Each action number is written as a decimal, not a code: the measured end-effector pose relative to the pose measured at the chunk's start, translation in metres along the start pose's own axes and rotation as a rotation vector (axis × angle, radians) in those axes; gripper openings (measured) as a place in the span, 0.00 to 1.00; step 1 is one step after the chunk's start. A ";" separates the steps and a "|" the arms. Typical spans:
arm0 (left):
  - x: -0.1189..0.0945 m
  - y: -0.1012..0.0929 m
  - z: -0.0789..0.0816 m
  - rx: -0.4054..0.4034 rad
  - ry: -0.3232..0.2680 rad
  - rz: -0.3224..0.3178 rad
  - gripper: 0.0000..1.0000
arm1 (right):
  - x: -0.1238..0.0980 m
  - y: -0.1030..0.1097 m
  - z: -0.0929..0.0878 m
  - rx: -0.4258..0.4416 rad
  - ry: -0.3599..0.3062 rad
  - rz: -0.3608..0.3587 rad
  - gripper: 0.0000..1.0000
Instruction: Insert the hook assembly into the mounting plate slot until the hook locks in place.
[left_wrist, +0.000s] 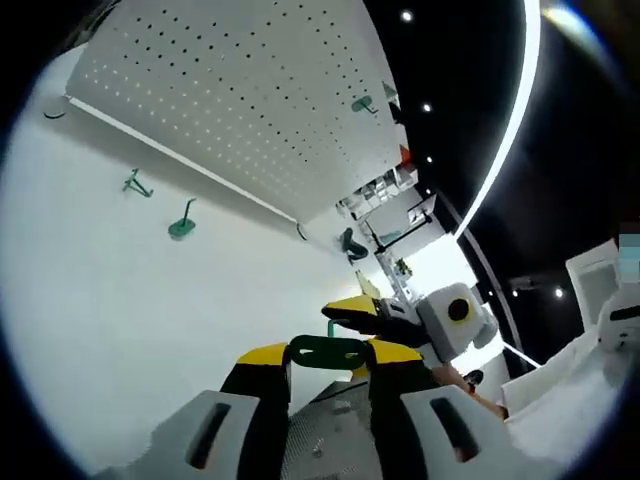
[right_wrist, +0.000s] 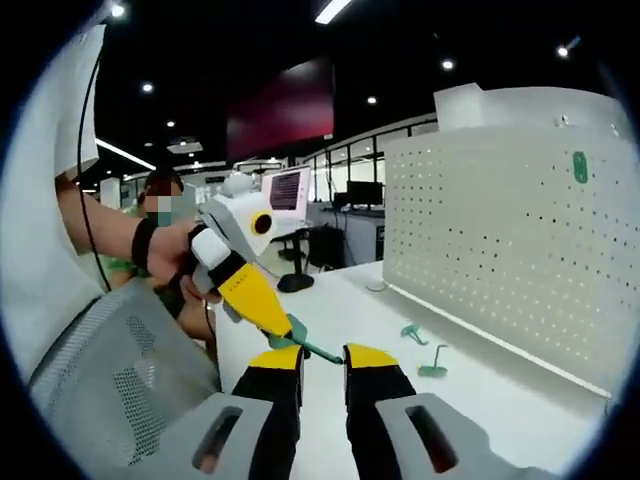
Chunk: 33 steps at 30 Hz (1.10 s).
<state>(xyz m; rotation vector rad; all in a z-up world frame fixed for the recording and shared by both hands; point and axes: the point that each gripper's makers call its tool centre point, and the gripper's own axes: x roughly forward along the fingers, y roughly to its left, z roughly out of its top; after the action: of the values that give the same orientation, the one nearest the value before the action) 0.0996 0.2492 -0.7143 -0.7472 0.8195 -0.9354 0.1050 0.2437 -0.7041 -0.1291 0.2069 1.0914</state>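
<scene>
Green plastic, flat and slotted, the hook assembly (left_wrist: 327, 352) sits crosswise between your left gripper (left_wrist: 327, 362) jaws, which are closed on it above the white tabletop (left_wrist: 120, 300). Your right gripper (right_wrist: 322, 362) jaws stand slightly parted, holding nothing. Two more green hooks (right_wrist: 424, 352) lie before the white pegboard mounting plate (right_wrist: 510, 250).

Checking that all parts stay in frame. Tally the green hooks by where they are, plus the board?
Held hook: 1
Table hooks: 2
Mounted hook: 1
Pegboard: 1
Total: 5
</scene>
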 end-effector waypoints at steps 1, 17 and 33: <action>0.000 -0.001 -0.001 -0.004 0.010 -0.005 0.30 | 0.000 0.000 0.000 0.004 -0.002 0.004 0.15; -0.003 -0.004 -0.004 -0.039 0.054 -0.050 0.30 | -0.004 0.010 -0.009 -0.124 0.050 0.047 0.04; -0.005 -0.014 -0.003 -0.179 0.072 -0.167 0.30 | -0.012 0.023 0.003 -0.244 0.027 0.083 0.01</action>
<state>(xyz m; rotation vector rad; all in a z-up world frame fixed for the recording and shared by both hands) 0.0903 0.2479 -0.7027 -0.9525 0.9228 -1.0517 0.0793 0.2440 -0.6986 -0.3563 0.1027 1.1953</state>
